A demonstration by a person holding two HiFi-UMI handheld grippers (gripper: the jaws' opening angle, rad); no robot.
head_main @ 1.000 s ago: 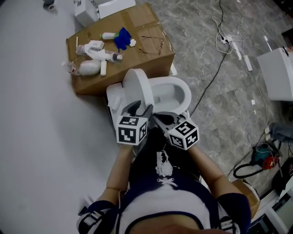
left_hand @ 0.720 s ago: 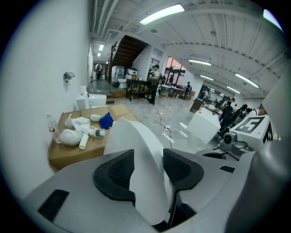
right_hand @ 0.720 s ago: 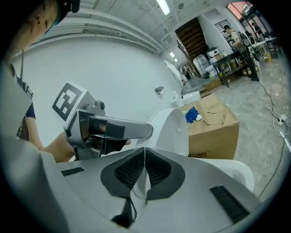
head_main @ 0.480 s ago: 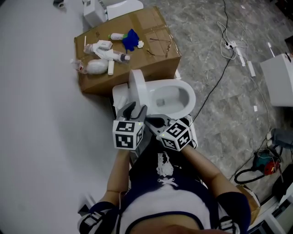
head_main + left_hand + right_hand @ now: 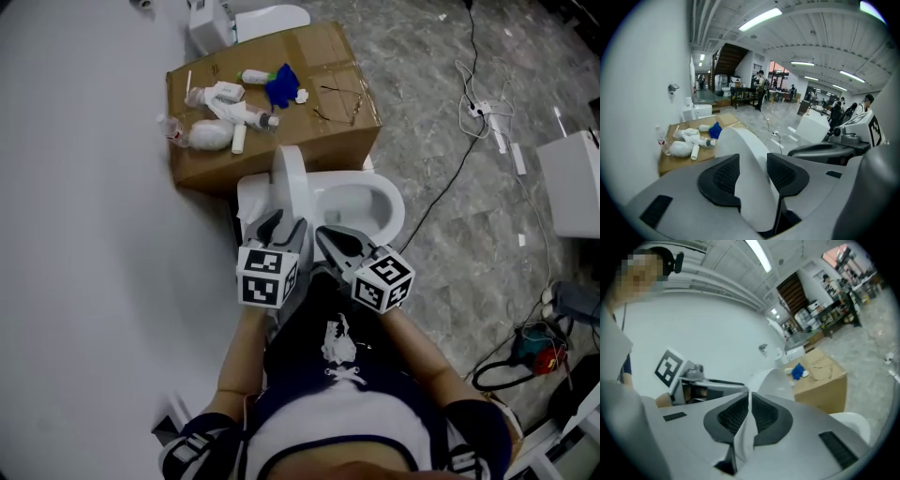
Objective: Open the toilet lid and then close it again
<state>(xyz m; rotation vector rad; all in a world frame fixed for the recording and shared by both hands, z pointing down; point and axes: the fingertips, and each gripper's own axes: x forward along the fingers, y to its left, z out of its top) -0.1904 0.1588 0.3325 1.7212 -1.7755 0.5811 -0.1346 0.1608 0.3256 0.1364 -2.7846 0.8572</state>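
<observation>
- Grey stone-pattern floor (image 5: 450, 244); white wall (image 5: 84, 234) at left.
- Cardboard box (image 5: 323, 58) behind the toilet bowl (image 5: 394, 202), littered with bottles (image 5: 230, 117).
- Toilet lid (image 5: 291, 183) stands upright.
- Left gripper (image 5: 284, 225): jaws wide and opening, lid between, touching both pads.
- Right gripper (image 5: 328, 239): jaws together, empty, just beside the lid.

Person in dark top (image 5: 302, 323) with two grey hand-held grippers.
Short dark sleeves (image 5: 476, 419) edged white; white lace bow (image 5: 339, 352) at the chest. Left hand-held gripper (image 5: 284, 225) and right hand-held gripper (image 5: 323, 236): grey shells, black ribbed pads (image 5: 723, 177), each with a cube (image 5: 267, 275) of black-and-white square markers. Left jaws opening, lid (image 5: 751, 154) between the pads; right jaws together.
</observation>
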